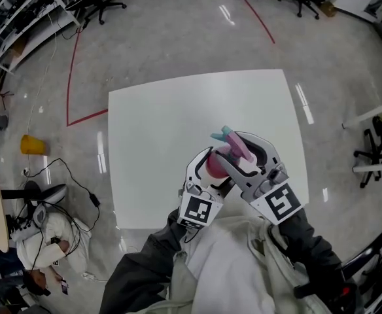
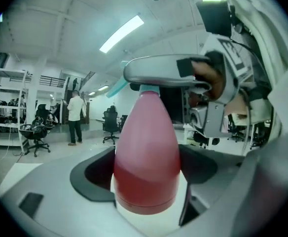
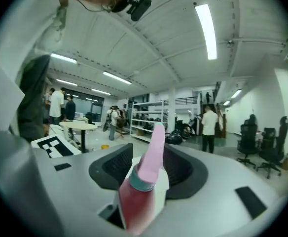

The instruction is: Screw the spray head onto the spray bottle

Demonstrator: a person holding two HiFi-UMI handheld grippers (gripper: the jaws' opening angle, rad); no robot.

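Left tool (image 2: 146, 184) has its jaws set wide and closed on the pink spray bottle (image 2: 146, 147), the dark pads pressing the broad lower part of the body from both sides. The bottle is smooth and rounded and tapers upward to a narrow neck ringed by a teal collar (image 2: 149, 88). Over that neck sits the spray head (image 3: 151, 152), a pale pink piece with a long lever and a teal nozzle (image 1: 222, 134) that pokes away from the person. The right tool (image 3: 144, 181) is closed to a narrower gap on this spray head, with its white pads against either side of it. In the left gripper view one grey jaw of the right tool crosses just above the bottle's top. Both tools are held close together, nearly touching, and point roughly level, away from the person, so the bottle and head hang in the air above the near part of the white table (image 1: 158, 129), apart from its bare surface. The left tool's marker cube (image 1: 198, 210) and the right tool's marker cube (image 1: 282, 201) face the head camera, side by side. Behind them the person's forearms, in a dark grey left sleeve (image 1: 145, 267) and a dark grey right sleeve (image 1: 315, 247), converge from the lower edge of the head view.
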